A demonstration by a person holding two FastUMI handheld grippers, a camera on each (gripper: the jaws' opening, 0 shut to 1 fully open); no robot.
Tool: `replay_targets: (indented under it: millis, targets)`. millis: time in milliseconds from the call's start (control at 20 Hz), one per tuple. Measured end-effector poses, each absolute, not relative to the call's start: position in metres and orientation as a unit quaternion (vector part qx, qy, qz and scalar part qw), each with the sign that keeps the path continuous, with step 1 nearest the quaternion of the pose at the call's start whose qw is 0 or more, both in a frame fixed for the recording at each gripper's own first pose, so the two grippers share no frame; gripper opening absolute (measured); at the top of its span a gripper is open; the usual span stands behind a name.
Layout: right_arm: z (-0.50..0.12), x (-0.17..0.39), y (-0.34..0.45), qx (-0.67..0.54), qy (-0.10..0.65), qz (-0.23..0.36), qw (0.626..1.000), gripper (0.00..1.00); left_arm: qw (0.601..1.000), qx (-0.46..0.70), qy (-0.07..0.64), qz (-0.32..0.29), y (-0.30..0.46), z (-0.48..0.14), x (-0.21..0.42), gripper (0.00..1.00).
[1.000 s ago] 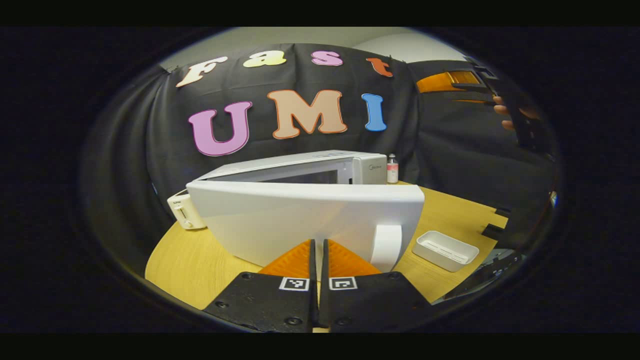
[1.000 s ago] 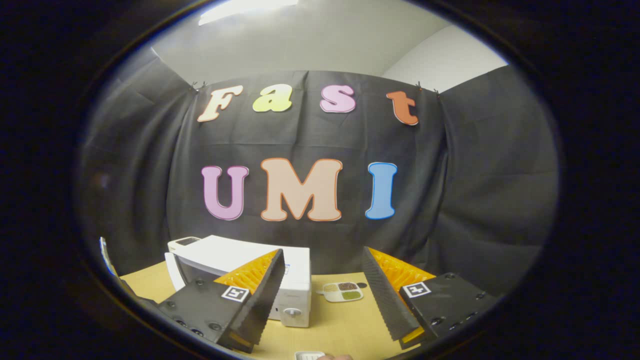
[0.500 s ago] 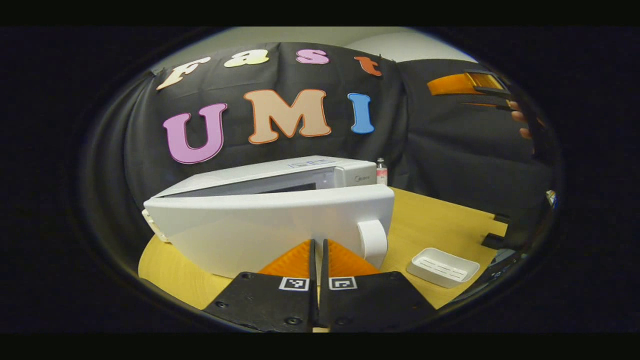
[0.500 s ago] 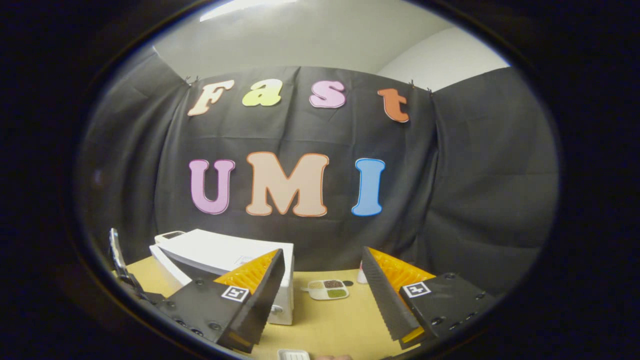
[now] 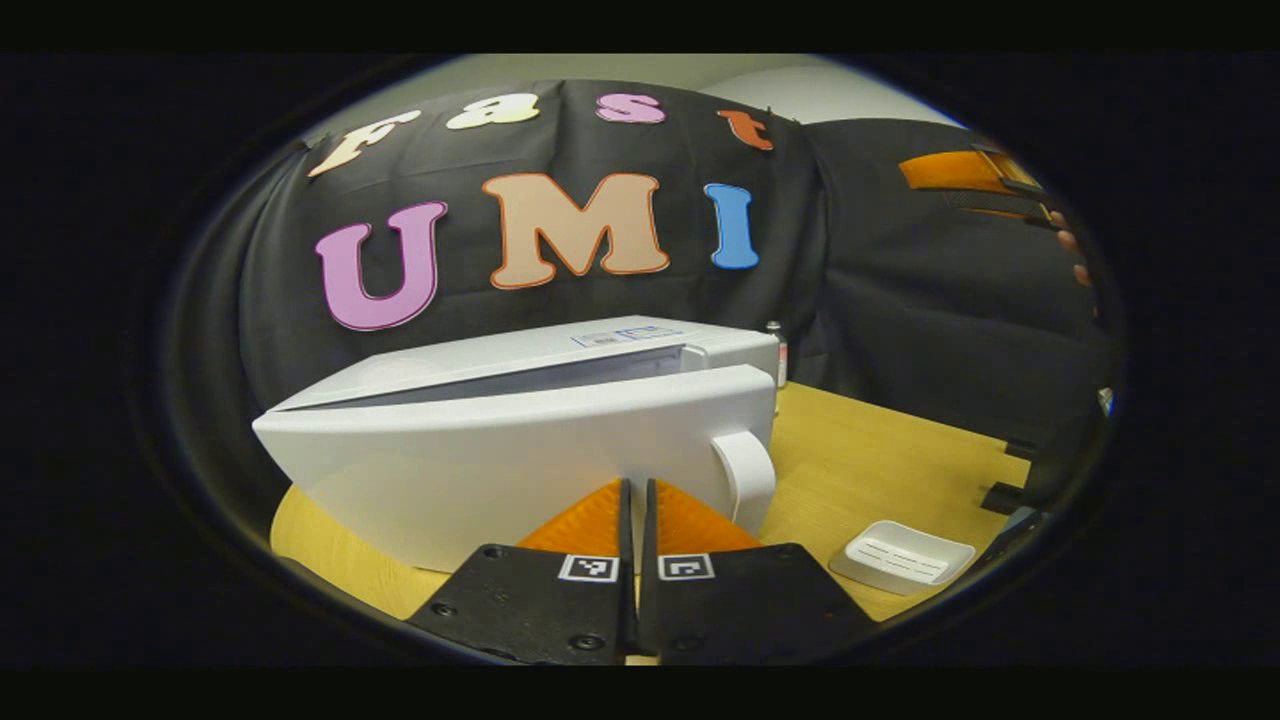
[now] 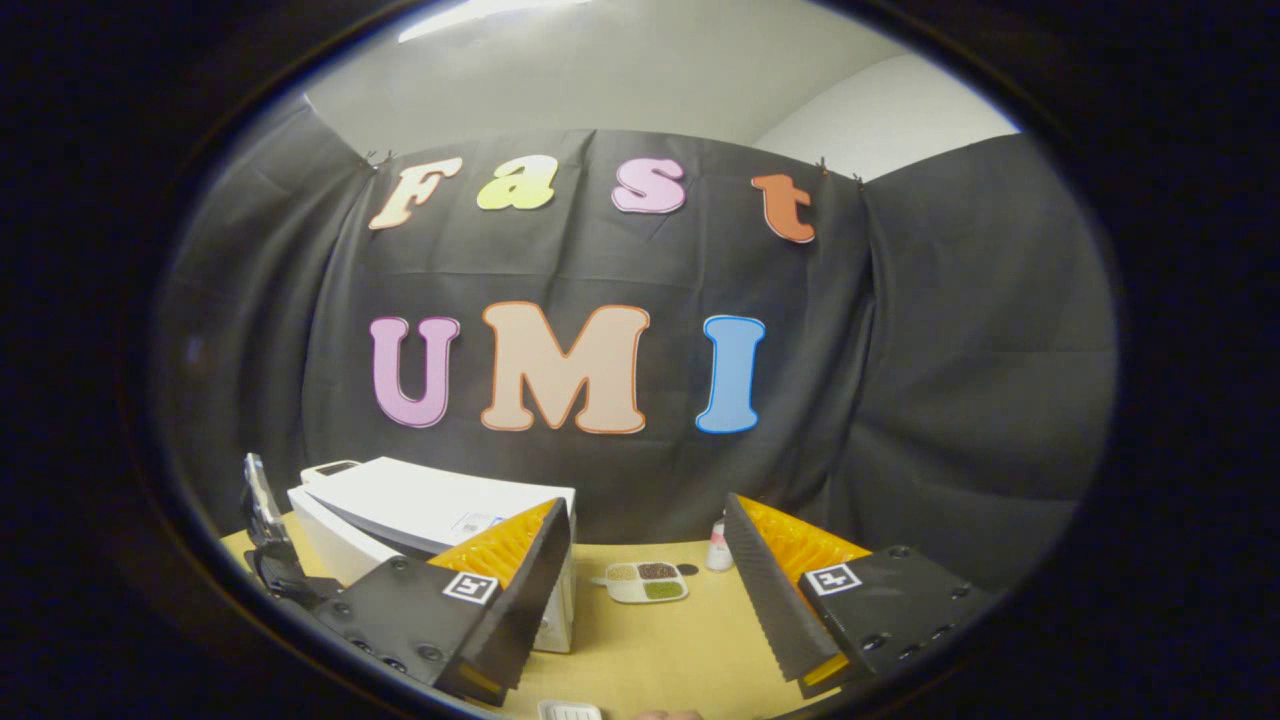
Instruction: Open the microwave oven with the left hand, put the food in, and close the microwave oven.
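Orange left gripper [image 5: 636,500] fingers together against microwave door [image 5: 520,460], right gripper [image 6: 645,560] spread, empty

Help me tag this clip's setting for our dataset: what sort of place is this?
Probably a staged recording booth, not a real kitchen: a black cloth wall hangs behind a wooden table bearing a white microwave oven, a divided food dish and a white tray.

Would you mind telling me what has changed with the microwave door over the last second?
The microwave door has swung further toward the microwave body, leaving only a narrow gap, with the shut left gripper pressed against its front. The right gripper stayed open and raised above the table; the white tray stayed on the table.
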State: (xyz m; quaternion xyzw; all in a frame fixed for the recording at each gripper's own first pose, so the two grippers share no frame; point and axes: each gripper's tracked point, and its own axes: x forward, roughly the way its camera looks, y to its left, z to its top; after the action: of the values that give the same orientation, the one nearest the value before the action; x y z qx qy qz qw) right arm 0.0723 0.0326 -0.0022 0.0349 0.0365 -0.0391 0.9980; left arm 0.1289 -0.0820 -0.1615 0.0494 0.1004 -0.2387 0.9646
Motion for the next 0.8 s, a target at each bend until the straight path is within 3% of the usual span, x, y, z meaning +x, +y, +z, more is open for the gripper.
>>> replay_targets:
  millis: [150, 200, 300, 350, 400, 450, 550, 600, 700, 750, 800]
  targets:
    - [-0.001, 0.076, 0.029, 0.032, 0.034, -0.037, 0.998, 0.95, 0.966, 0.051, 0.098, -0.234, -0.082, -0.161, 0.14, 0.0]
    - [-0.001, 0.077, 0.027, 0.03, 0.035, -0.037, 0.998, 0.87, 0.966, 0.049, 0.097, -0.233, -0.084, -0.159, 0.143, 0.0]
    - [-0.002, 0.079, 0.023, 0.025, 0.035, -0.037, 0.998, 0.87, 0.966, 0.036, 0.09, -0.239, -0.09, -0.154, 0.148, 0.02]
    - [-0.003, 0.08, 0.022, 0.025, 0.037, -0.037, 0.998, 0.95, 0.967, 0.032, 0.088, -0.239, -0.092, -0.154, 0.151, 0.0]
    - [-0.005, 0.081, 0.021, 0.026, 0.039, -0.037, 0.998, 0.95, 0.967, 0.032, 0.089, -0.235, -0.092, -0.155, 0.152, 0.0]
    - [-0.006, 0.082, 0.018, 0.028, 0.04, -0.037, 0.998, 0.87, 0.968, 0.033, 0.089, -0.231, -0.091, -0.154, 0.155, 0.0]
    - [-0.006, 0.085, 0.016, 0.027, 0.039, -0.037, 0.998, 0.87, 0.971, 0.032, 0.086, -0.221, -0.089, -0.153, 0.162, 0.0]
    - [-0.005, 0.086, 0.014, 0.025, 0.038, -0.037, 0.998, 0.95, 0.972, 0.03, 0.087, -0.216, -0.089, -0.153, 0.164, 0.02]
    - [-0.006, 0.09, 0.012, 0.021, 0.037, -0.037, 0.998, 0.95, 0.973, 0.021, 0.092, -0.213, -0.09, -0.155, 0.166, 0.0]
    - [-0.007, 0.091, 0.01, 0.021, 0.037, -0.037, 0.998, 0.87, 0.973, 0.014, 0.089, -0.211, -0.092, -0.153, 0.166, 0.0]
    - [-0.007, 0.093, 0.009, 0.022, 0.038, -0.037, 0.998, 0.87, 0.974, 0.011, 0.09, -0.206, -0.092, -0.155, 0.166, 0.0]
